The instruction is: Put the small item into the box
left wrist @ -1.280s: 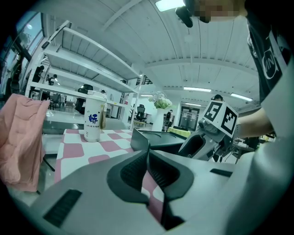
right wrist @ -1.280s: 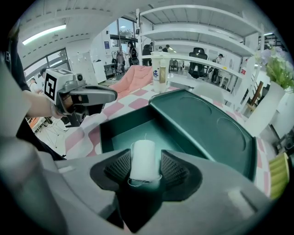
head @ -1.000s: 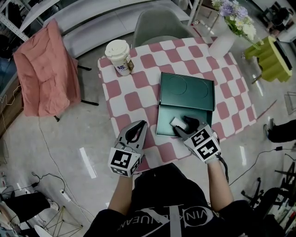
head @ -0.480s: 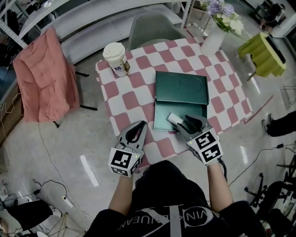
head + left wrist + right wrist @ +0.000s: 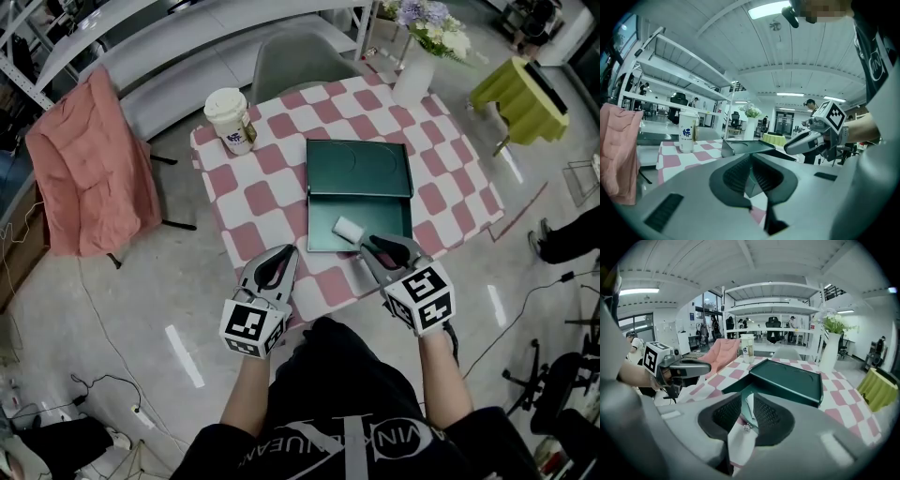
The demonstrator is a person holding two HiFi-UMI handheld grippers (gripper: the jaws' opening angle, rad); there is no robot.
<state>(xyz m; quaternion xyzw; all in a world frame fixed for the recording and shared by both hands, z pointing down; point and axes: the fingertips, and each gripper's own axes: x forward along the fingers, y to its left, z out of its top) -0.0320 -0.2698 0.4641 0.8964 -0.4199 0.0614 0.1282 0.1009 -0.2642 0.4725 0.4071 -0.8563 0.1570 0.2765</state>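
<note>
Withdrawn, right hand-held gripper [image 5: 373, 246] just closing, empty (head view: small item [image 5: 349, 228] inside box [image 5: 380, 214]); left hand-held gripper [image 5: 287, 250] together.

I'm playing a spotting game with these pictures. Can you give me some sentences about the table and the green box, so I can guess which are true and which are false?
1. The green box is open. True.
2. The small white item lies inside the box. True.
3. The right gripper holds the white item. False: the item lies loose in the box. The gripper's jaws have just been closing, with nothing between them.
4. The paper cup stands inside the box. False: it stands on the checkered tablecloth, near the far left corner.
5. A vase of flowers stands on the table. True.
</note>
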